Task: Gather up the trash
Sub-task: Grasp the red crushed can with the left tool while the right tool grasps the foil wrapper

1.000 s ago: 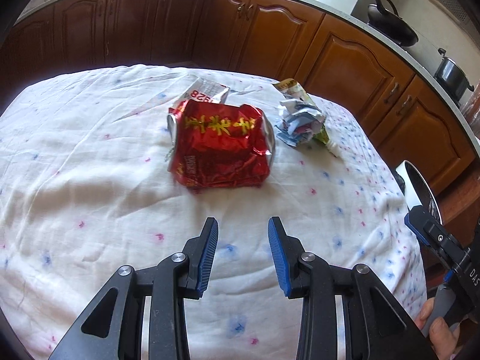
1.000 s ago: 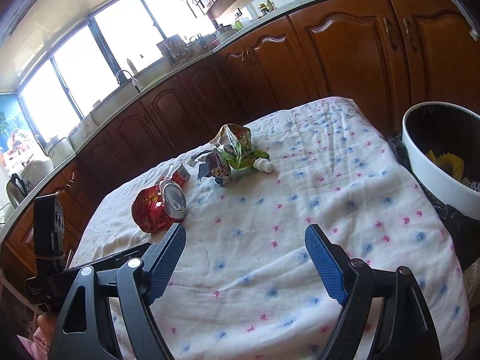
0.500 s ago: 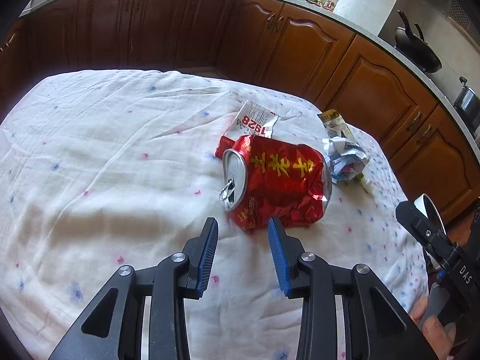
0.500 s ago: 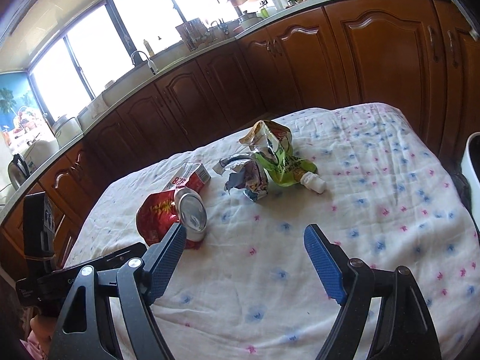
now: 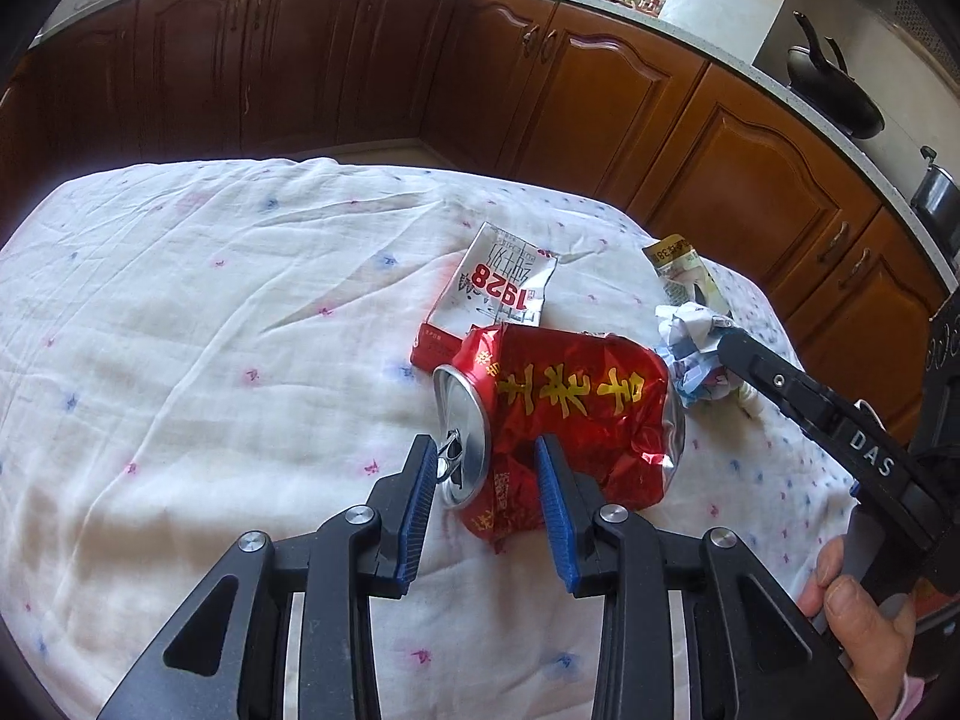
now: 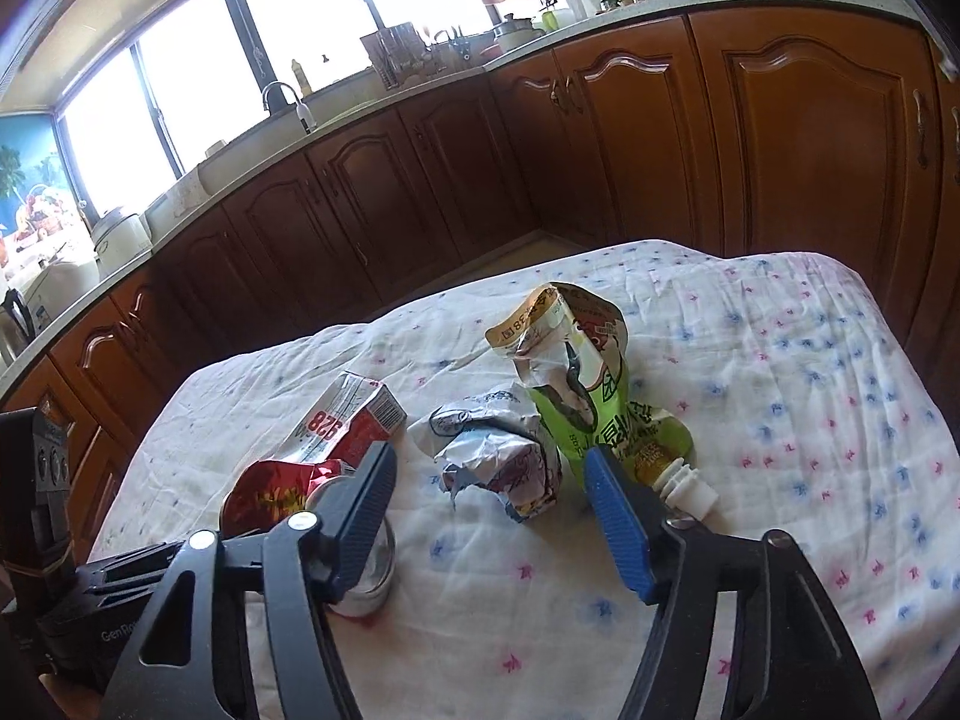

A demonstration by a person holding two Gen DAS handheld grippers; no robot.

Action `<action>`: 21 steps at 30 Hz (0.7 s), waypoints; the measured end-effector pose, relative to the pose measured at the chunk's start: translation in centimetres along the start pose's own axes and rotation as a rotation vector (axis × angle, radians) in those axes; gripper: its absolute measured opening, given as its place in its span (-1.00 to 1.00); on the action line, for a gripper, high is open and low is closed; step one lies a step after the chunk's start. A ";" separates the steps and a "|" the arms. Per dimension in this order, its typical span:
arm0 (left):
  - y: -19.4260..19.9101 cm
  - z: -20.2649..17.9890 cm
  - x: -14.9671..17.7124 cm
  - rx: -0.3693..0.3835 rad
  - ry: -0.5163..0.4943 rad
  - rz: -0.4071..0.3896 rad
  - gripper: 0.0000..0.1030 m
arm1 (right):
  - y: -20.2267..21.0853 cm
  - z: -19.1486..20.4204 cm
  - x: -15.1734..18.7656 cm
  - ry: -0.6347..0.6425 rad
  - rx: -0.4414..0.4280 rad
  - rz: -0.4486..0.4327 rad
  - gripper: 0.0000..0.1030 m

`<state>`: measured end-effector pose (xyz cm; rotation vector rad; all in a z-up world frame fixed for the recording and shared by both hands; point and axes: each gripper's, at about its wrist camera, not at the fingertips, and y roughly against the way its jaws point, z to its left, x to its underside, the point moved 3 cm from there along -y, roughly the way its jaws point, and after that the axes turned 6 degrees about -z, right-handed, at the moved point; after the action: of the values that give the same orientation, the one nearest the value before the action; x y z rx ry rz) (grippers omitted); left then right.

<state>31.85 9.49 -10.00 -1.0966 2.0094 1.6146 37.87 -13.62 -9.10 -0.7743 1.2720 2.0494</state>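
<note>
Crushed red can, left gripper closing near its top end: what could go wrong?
1. The left gripper, jaws closing, straddles only the rim end of the crushed red can; it may pivot or slip out.
2. The right gripper, also closing, frames the crumpled wrapper close to the green pouch, so it may snag both.

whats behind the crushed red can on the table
Behind the crushed red can lies a flattened red-and-white carton marked 1928, flat on the tablecloth. Its near red end is partly hidden by the can, so whether they touch cannot be told.
</note>
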 end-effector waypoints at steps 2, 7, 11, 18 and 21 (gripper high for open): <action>0.2 -0.2 0.0 0.005 -0.014 -0.007 -0.69 | -0.5 -0.1 0.0 0.008 0.011 0.015 -0.38; 0.9 -0.7 0.3 0.021 -0.034 -0.015 -0.84 | 0.5 -0.3 0.5 0.006 0.009 0.013 -0.53; 1.9 -1.4 0.9 0.045 -0.054 -0.021 -0.85 | 2.8 -0.6 1.0 -0.016 -0.015 -0.002 -0.56; 4.2 -3.8 2.0 0.109 -0.093 -0.028 -0.85 | 8.2 -2.1 2.2 -0.059 -0.014 -0.049 -0.56; 4.8 -5.5 2.3 0.142 -0.124 -0.029 -0.85 | 10.7 -3.2 2.6 -0.082 0.008 -0.077 -0.56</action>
<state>27.90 3.78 -6.70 -0.9461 1.9839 1.4637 28.79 -19.98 -6.16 -0.7172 1.1857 1.9927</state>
